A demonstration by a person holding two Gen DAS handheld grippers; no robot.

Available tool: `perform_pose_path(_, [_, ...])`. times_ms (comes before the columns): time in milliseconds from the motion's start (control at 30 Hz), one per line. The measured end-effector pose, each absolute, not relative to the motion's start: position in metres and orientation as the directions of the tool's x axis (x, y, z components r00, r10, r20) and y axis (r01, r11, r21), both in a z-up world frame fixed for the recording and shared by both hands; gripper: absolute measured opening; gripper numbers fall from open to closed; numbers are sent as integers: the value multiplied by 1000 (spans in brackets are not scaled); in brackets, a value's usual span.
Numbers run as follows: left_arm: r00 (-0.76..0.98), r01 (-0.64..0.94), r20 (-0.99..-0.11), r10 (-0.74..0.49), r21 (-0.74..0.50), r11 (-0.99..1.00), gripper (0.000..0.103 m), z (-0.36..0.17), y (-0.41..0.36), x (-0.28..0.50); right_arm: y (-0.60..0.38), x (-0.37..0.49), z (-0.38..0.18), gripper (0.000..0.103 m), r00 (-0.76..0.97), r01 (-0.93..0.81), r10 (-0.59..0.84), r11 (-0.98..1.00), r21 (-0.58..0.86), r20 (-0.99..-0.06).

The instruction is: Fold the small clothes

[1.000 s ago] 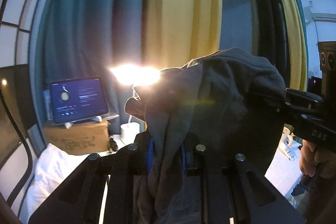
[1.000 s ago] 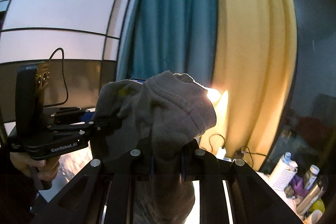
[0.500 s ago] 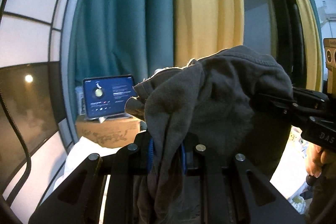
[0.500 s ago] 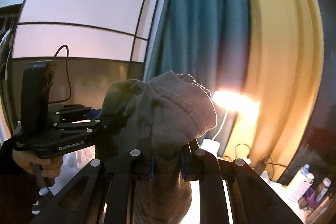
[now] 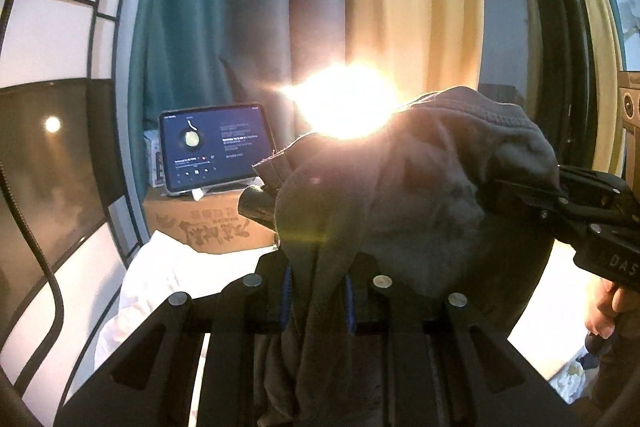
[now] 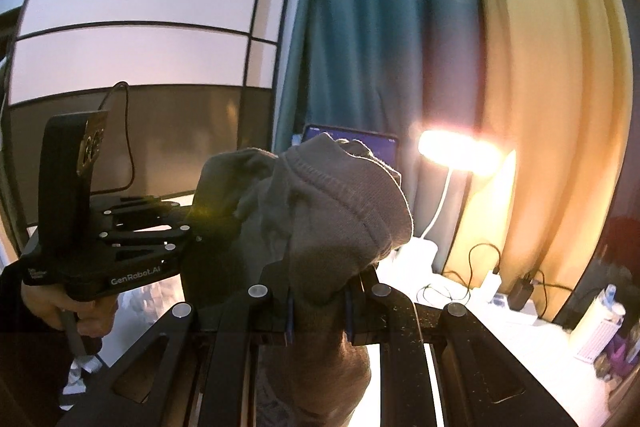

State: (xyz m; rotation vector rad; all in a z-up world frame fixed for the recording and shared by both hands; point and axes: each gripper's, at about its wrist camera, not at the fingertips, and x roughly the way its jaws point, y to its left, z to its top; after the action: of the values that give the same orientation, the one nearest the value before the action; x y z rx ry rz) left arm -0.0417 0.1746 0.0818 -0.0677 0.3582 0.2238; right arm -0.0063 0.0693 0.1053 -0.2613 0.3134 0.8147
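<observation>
While the two grippers hold their catch up in the air, the background behind them has swung: a second ago the left wrist view had the lamp (image 5: 344, 107) glaring, half a second ago it slid out of sight, and now it blazes again just above the cloth. The tablet (image 5: 214, 147) on its cardboard box (image 5: 204, 223) has shifted across the view as well. So the pair are panning together with the garment lifted, and I'd judge no fold has been laid yet; this is carrying or shaking out, not creasing.

The grey garment (image 5: 400, 195) hangs between them, off any surface. The left gripper (image 5: 316, 291) is clamped on one bunch of it, cloth squeezed between the blue pads and trailing down past the frame. The right gripper (image 6: 318, 303) is pinched on another bunch, a stitched hem arching over its top. Each shows up in the other's camera, close beside the cloth and reaching into it.

The fabric looks soft, knitted, thick, dull grey-brown, badly crumpled into a rounded lump. What kind of garment it is, I cannot tell. Below lies white bedding (image 5: 160, 275), a likely place to spread it flat.
</observation>
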Motion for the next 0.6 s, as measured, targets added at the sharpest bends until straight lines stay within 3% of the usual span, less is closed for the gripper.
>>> perform_pose_path(600, [838,-223,-516,178,-26,975,18,38,188,36,76,79,46,17,619,-707,627,707,11,-473])
